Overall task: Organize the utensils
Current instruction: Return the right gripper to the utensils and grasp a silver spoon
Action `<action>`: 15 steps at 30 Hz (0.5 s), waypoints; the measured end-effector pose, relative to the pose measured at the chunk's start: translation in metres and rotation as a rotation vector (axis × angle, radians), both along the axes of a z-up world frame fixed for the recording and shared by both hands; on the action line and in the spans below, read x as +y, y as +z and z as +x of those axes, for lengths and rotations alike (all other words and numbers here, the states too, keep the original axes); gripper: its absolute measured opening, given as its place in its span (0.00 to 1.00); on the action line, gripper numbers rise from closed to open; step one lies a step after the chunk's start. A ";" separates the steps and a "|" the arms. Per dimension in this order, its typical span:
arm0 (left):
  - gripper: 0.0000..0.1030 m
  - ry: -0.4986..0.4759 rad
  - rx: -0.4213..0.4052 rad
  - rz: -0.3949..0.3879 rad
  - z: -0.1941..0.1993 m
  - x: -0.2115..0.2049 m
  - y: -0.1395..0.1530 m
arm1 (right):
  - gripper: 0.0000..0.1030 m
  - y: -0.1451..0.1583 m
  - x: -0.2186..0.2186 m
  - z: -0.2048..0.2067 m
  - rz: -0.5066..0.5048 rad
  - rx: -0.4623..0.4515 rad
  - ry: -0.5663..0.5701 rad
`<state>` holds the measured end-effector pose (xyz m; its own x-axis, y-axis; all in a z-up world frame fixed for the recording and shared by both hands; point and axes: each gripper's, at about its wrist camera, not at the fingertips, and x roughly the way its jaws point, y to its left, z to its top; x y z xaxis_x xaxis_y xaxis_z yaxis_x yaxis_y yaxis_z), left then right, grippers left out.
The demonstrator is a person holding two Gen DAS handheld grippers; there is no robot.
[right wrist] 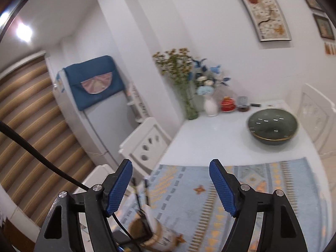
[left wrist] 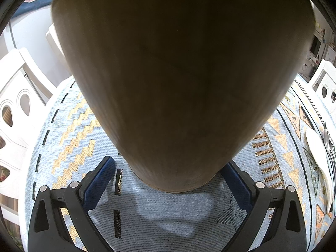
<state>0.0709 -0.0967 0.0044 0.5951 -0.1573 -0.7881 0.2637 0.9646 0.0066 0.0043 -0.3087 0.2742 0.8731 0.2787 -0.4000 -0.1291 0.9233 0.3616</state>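
1. The left tongs [left wrist: 168,180] straddle the base of a tall brown holder [left wrist: 180,84]; the jaws stand wide on either flank, and the right blue pad [left wrist: 235,180] lies tight against the holder's wall while the left blue pad [left wrist: 98,180] shows a sliver of cloth between; whether they truly press cannot be told.
2. The right tongs [right wrist: 170,187] stand wide and empty, pointing out over the tabletop [right wrist: 210,130]; the holder [right wrist: 147,233] shows below and slightly left of them, dark sticks [right wrist: 138,193] upright in its mouth, blurred.
3. The remaining utensils lie far right of the left tongs: a white spoon [left wrist: 319,161] beside metal cutlery [left wrist: 330,147], long axes running away from the camera along the mat's edge; the right hand is judged the likelier one to fetch them.
4. The holder looks matte, smooth, round-walled; the woven mat [left wrist: 159,216] is ribbed pale blue with gold stepped patterns; a glossy green bowl [right wrist: 273,126] sits well ahead of the right tongs.
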 end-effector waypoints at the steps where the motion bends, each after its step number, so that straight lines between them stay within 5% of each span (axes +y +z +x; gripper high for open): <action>1: 0.98 0.000 0.000 0.000 0.000 0.000 0.000 | 0.73 -0.003 -0.006 -0.003 -0.005 0.018 -0.015; 15: 0.98 0.000 0.000 0.000 0.000 0.000 0.000 | 0.73 -0.134 -0.091 -0.059 -0.042 0.552 -0.248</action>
